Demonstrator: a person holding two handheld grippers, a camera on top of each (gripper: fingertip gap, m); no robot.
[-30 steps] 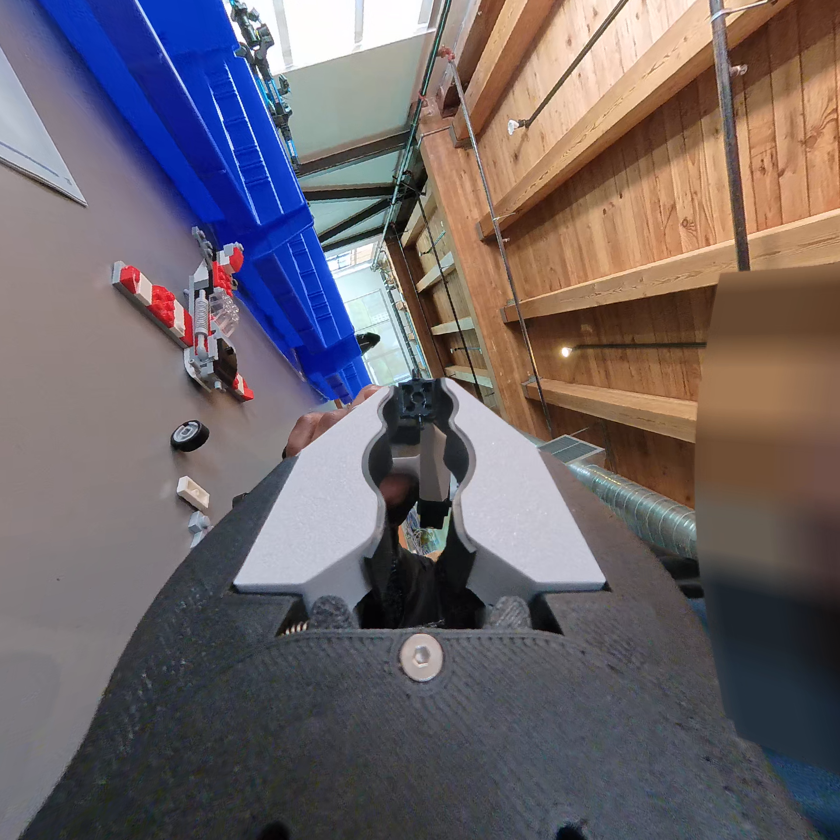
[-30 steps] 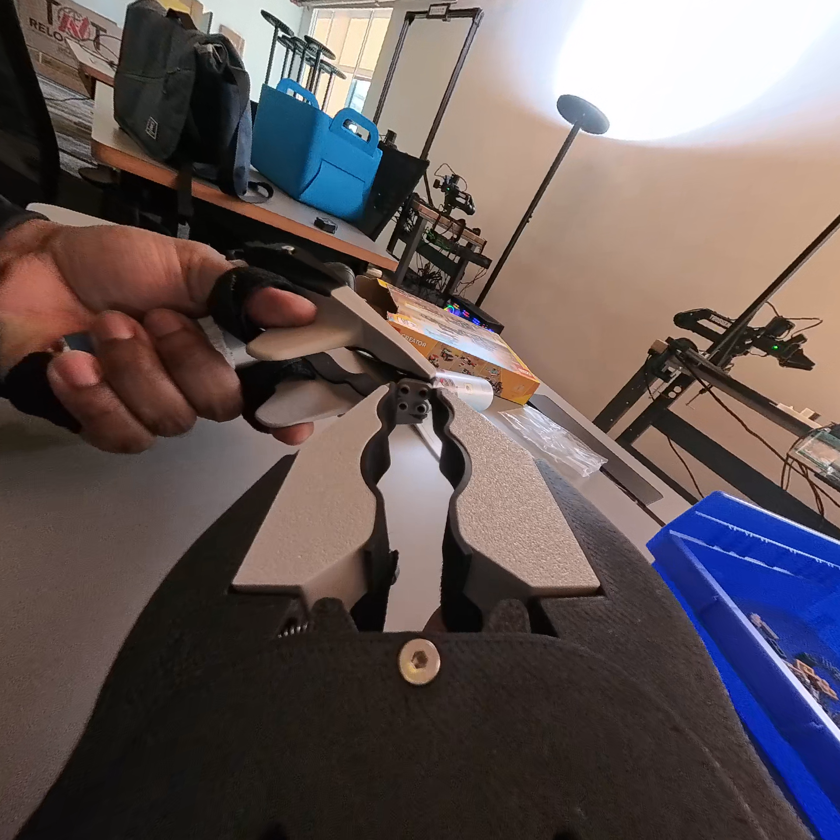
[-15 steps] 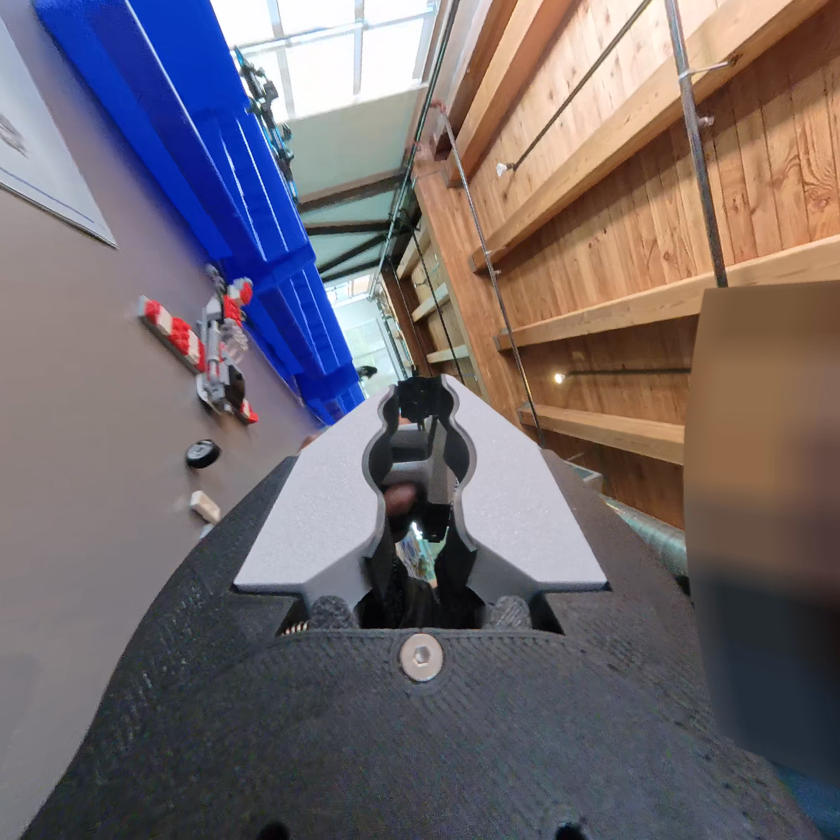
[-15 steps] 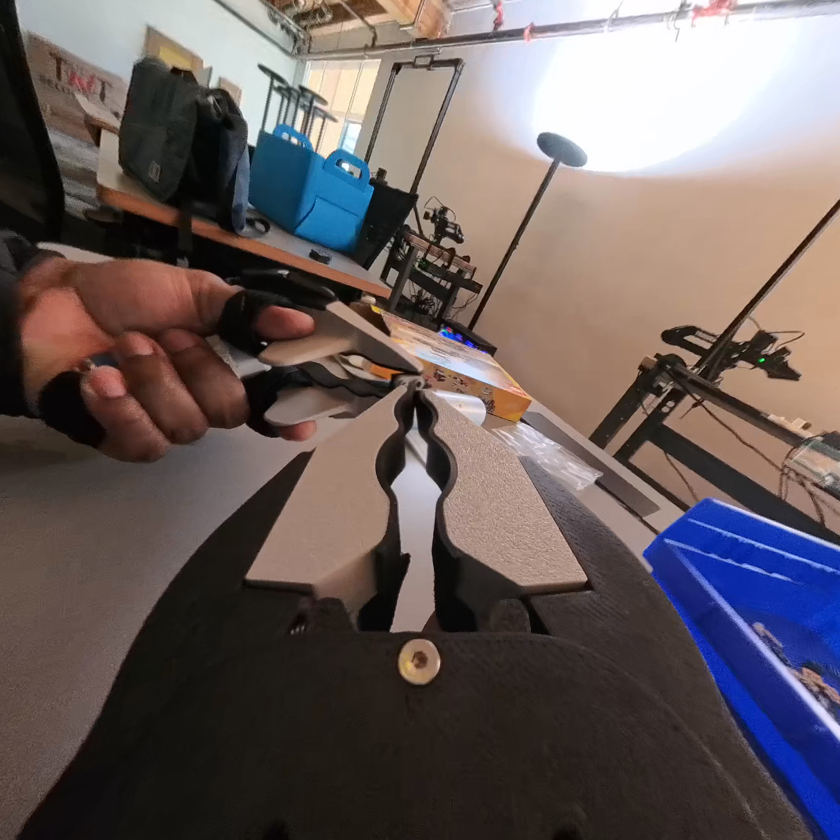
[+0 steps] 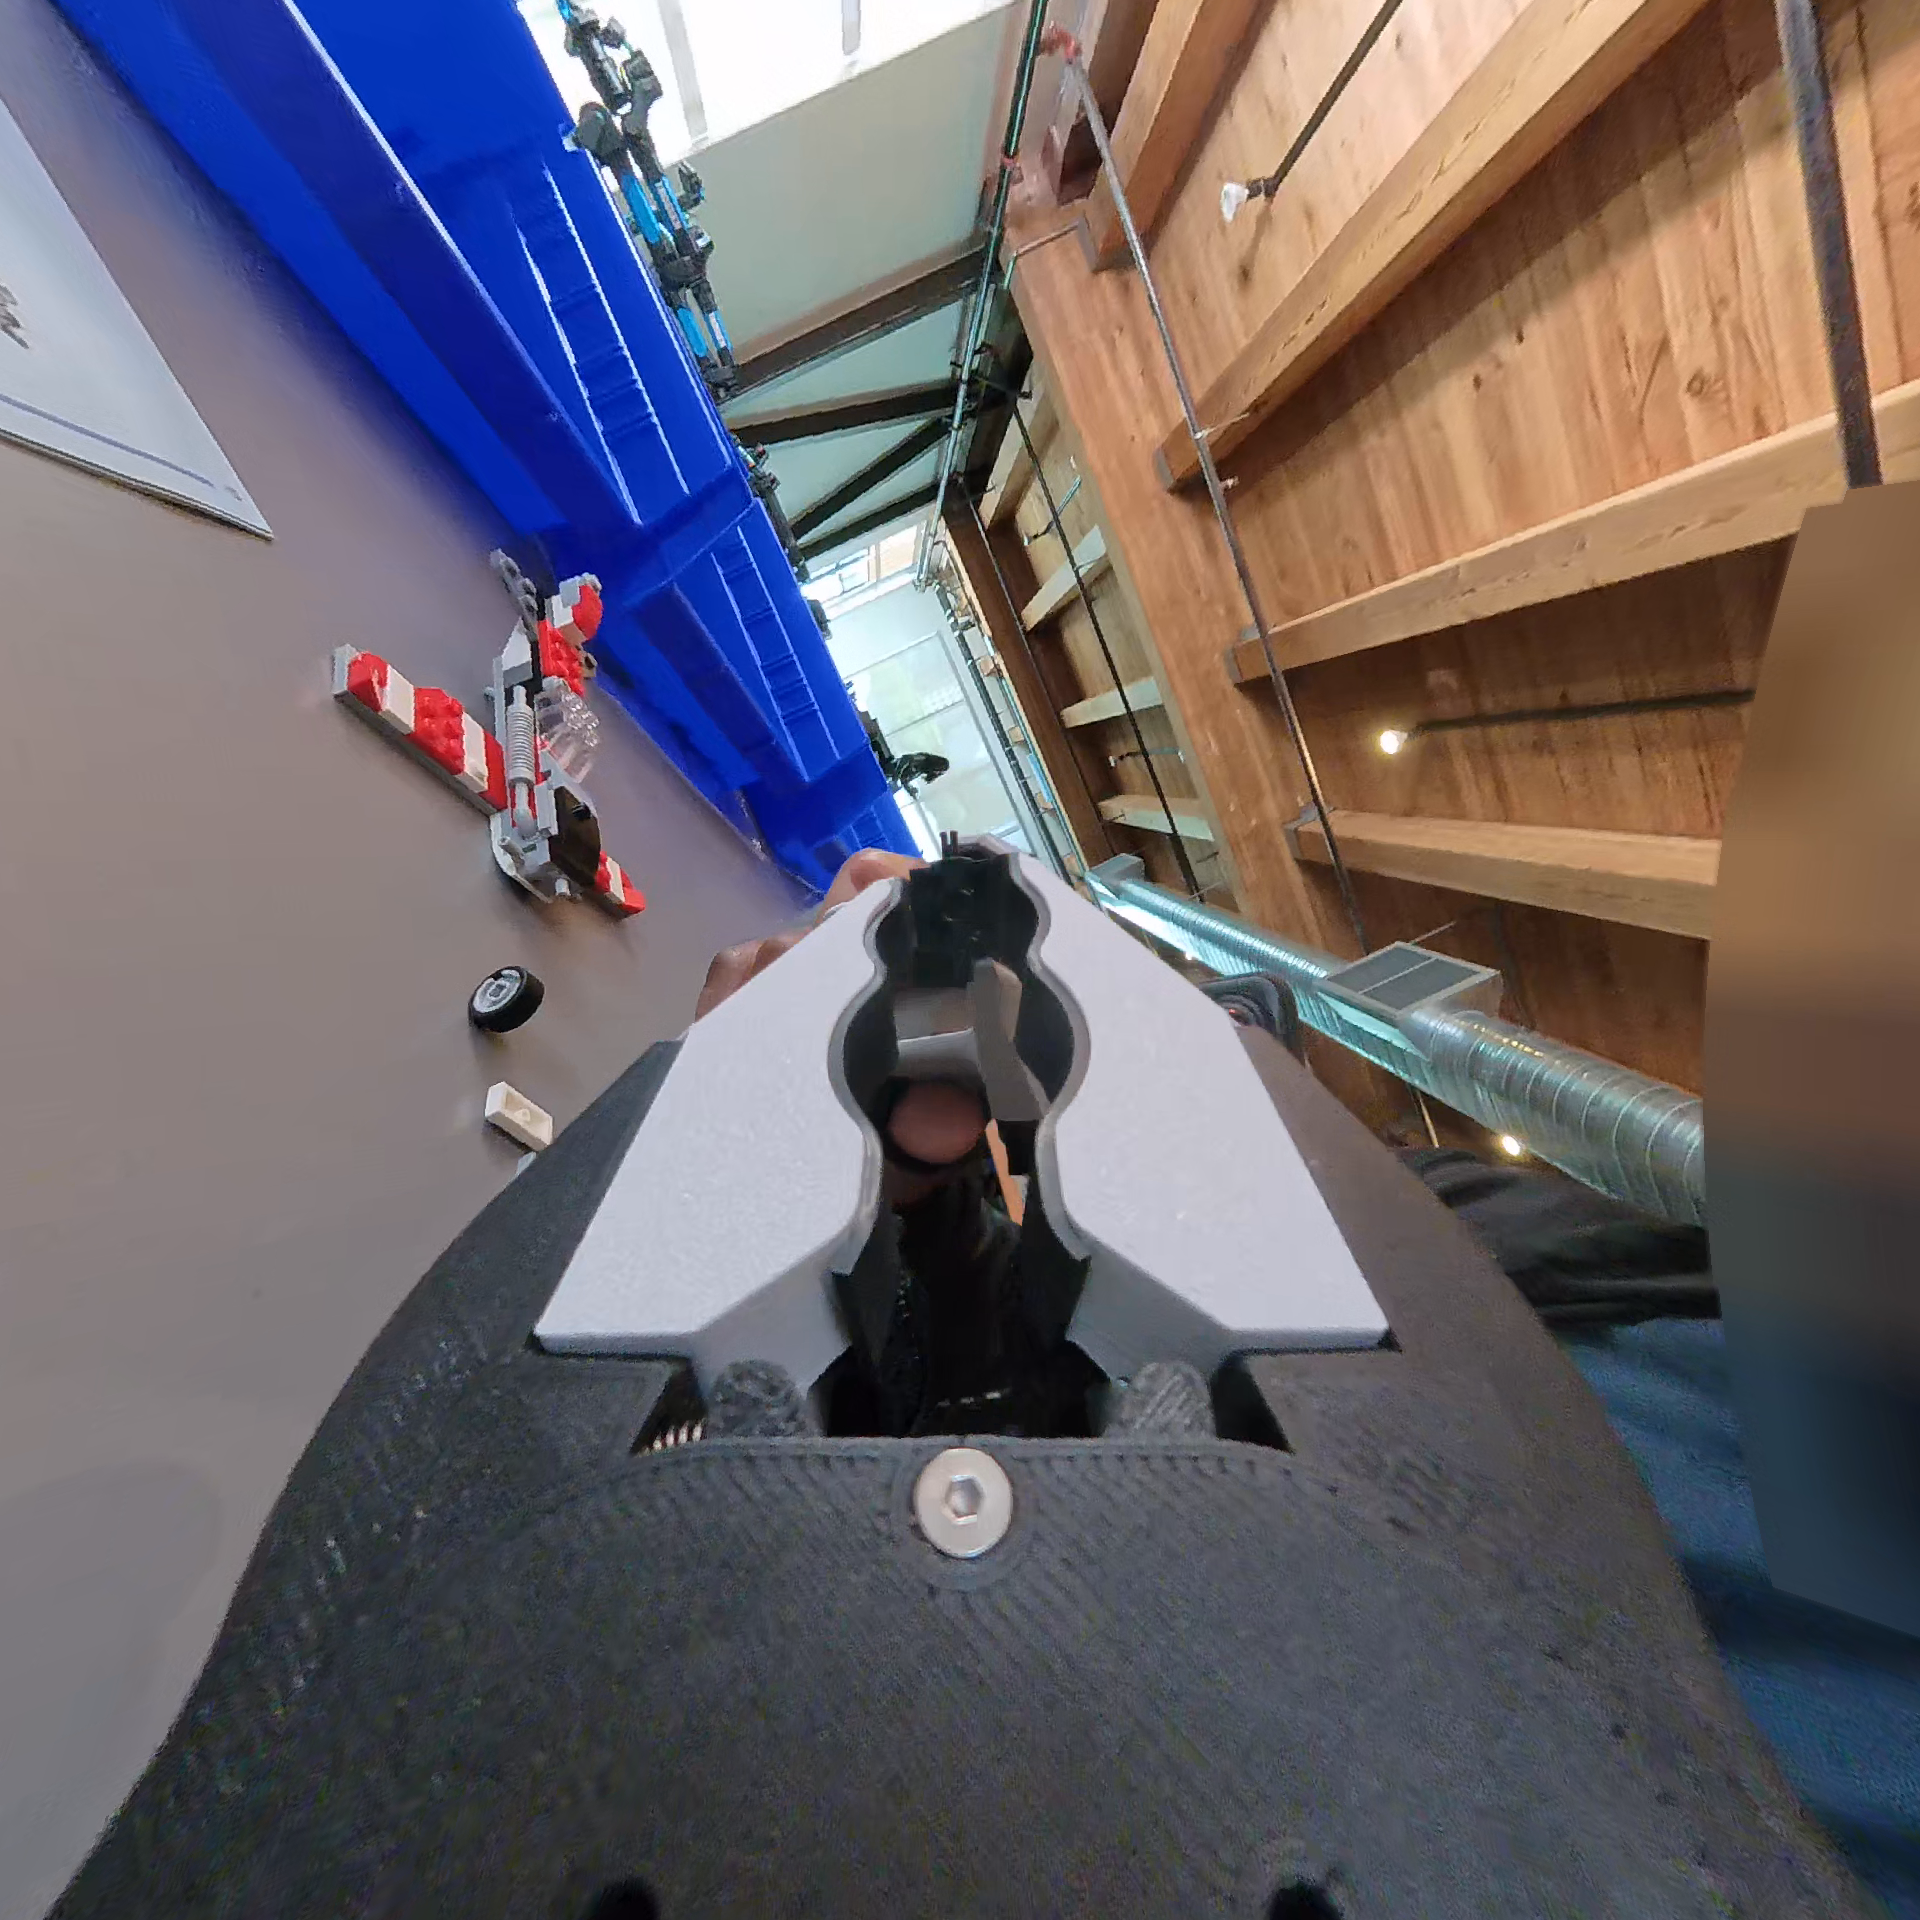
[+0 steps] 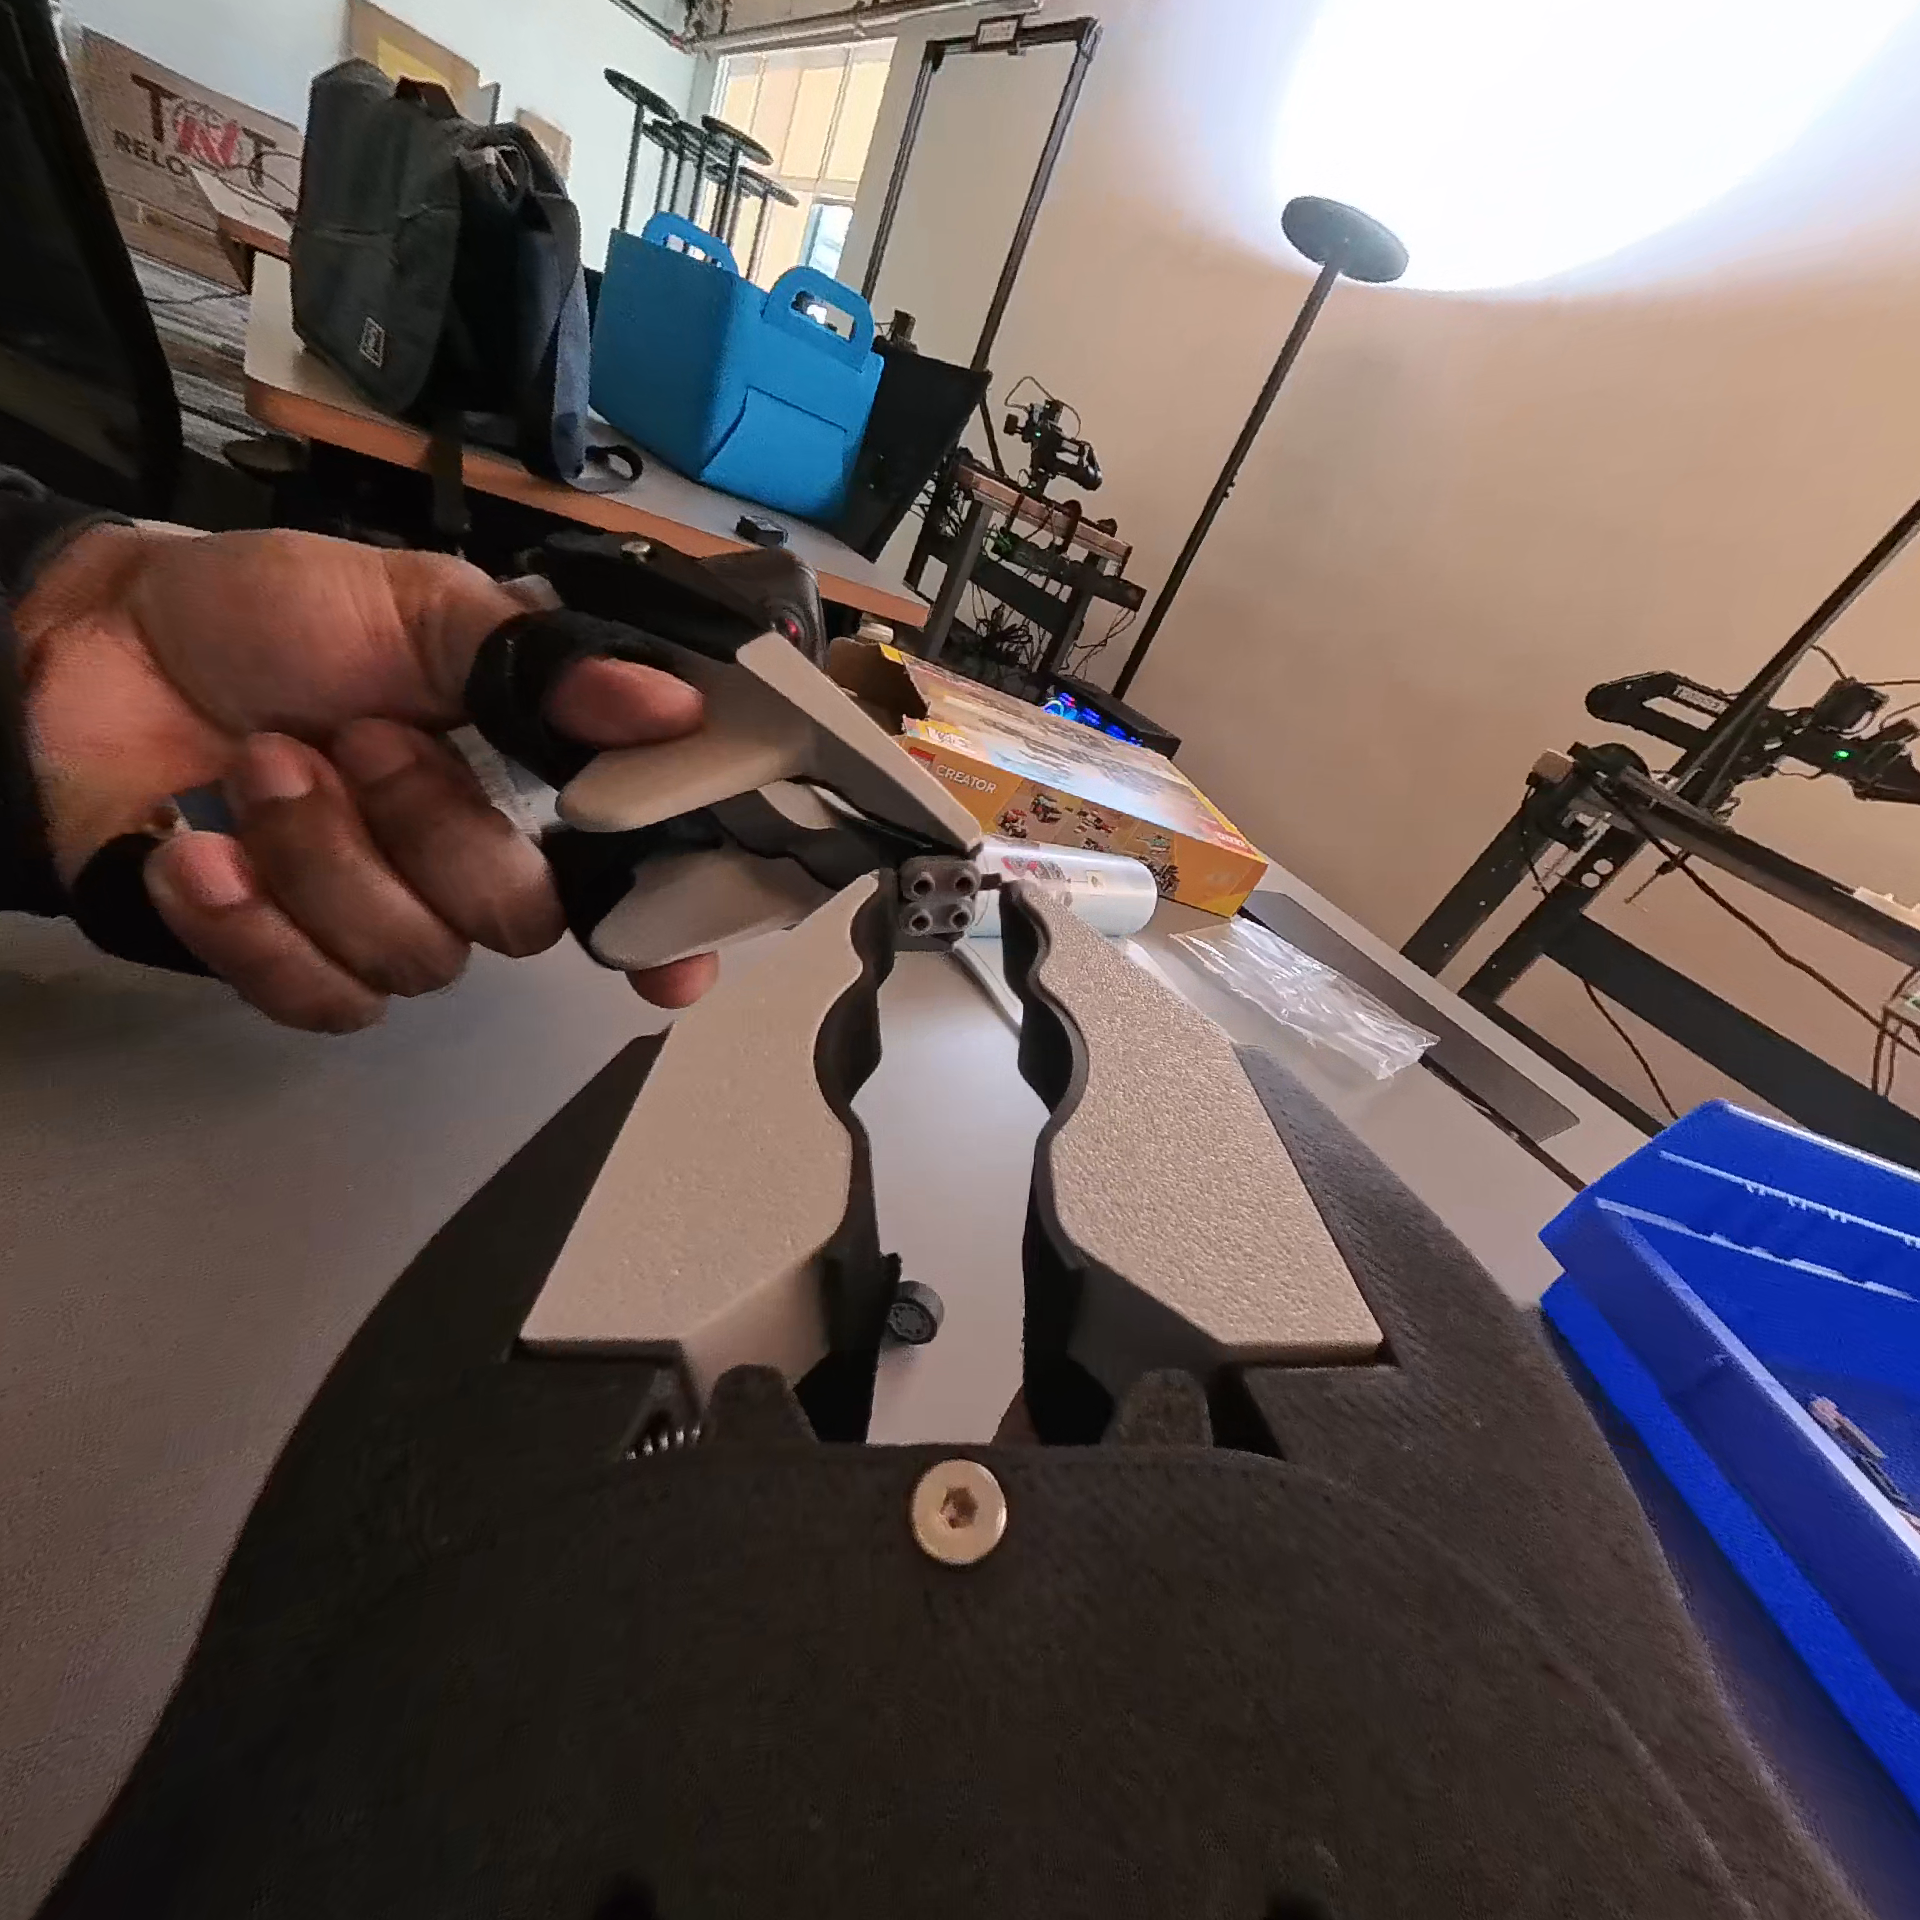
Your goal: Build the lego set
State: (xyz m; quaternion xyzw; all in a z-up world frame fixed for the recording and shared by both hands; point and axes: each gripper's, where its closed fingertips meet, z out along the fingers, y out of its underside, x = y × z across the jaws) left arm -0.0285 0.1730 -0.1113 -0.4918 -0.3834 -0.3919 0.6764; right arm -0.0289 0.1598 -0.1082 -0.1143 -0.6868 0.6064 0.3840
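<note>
The left tongs [image 5: 961, 873] pinch a small dark grey brick [image 6: 938, 899] at their tips, held up off the surface [image 6: 208, 1195]. In the right wrist view the brick's studded face points toward the camera, and a hand [image 6: 281, 748] squeezes the left tongs' handles. The right tongs [image 6: 940, 914] stand spread, their tips on either side of the brick. The left fingertip looks to be touching it, though the angle makes that hard to confirm; the right one stands clear.

On the surface in the left wrist view lies the part-built model [image 5: 520, 748] in red, white and grey, just beside a row of blue bins [image 5: 623, 416]. A loose black wheel [image 5: 506, 1000] and a white piece [image 5: 517, 1114] lie near it, apart from each other. Beyond the tongs in the right wrist view sit the set's box [image 6: 1091, 810] and a clear bag [image 6: 1299, 997].
</note>
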